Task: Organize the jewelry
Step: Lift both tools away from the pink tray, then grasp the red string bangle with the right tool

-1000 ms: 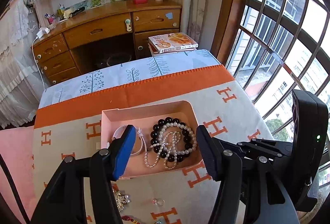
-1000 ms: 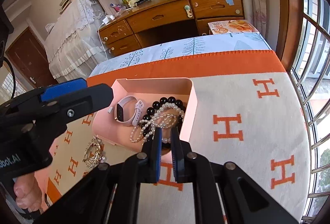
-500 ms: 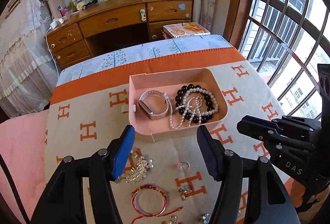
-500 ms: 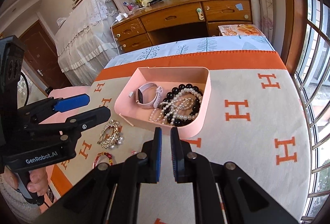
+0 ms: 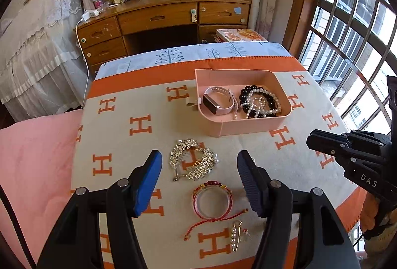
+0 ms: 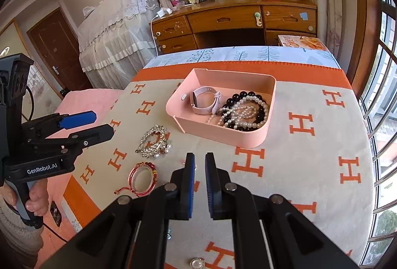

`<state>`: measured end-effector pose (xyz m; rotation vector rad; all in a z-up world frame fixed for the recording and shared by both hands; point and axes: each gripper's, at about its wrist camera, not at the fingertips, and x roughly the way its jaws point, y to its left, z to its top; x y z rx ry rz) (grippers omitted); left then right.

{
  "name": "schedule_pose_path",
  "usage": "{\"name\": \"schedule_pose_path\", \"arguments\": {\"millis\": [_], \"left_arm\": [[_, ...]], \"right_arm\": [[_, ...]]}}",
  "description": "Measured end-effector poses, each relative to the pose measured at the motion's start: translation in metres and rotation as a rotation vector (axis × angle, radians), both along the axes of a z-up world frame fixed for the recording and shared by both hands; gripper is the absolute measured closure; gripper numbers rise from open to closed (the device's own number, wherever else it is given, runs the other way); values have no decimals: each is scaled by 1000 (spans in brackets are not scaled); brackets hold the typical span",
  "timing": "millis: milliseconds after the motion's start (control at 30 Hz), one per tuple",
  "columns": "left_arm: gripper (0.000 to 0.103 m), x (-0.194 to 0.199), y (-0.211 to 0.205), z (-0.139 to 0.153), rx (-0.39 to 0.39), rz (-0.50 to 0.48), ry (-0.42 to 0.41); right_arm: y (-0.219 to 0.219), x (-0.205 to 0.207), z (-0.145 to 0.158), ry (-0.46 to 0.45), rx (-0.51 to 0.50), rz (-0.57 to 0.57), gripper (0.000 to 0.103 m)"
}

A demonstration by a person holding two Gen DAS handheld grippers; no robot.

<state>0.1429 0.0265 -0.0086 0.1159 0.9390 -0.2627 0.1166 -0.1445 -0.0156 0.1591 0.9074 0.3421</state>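
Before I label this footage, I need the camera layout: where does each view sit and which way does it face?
Left wrist: sits on the left gripper, open, facing down-forward at the gold brooch and red bangle; the right gripper shows at the right edge.
Right wrist: sits on the right gripper, nearly closed and empty, facing the pink tray; the left gripper and holding hand show.
Shared: tray, brooch, bangle, desk.

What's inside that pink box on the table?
The pink box holds a pale pink watch, a black bead bracelet and a white pearl strand piled over it. Anything lying under that pile is hidden.
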Motion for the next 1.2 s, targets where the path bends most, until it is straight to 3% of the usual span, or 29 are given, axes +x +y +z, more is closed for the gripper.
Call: {"name": "schedule_pose_path", "arguments": {"millis": [233, 600, 633, 700, 733, 1200], "left_arm": [[39, -7, 27, -5, -9, 41, 13], [39, -7, 50, -36, -59, 75, 85], [39, -7, 52, -40, -65, 76, 93], [39, -9, 54, -49, -72, 78, 110], [39, -10, 56, -54, -77, 80, 118], [39, -14, 92, -89, -170, 136, 169]], "right_arm": [[19, -3, 4, 9, -3, 48, 94], [53, -5, -9, 61, -34, 134, 93], [56, -5, -12, 71, -33, 145, 92], [65, -5, -19, 88, -38, 165, 74], [70, -5, -22, 91, -45, 175, 71], [137, 20, -75, 173, -275, 291, 71]]}}
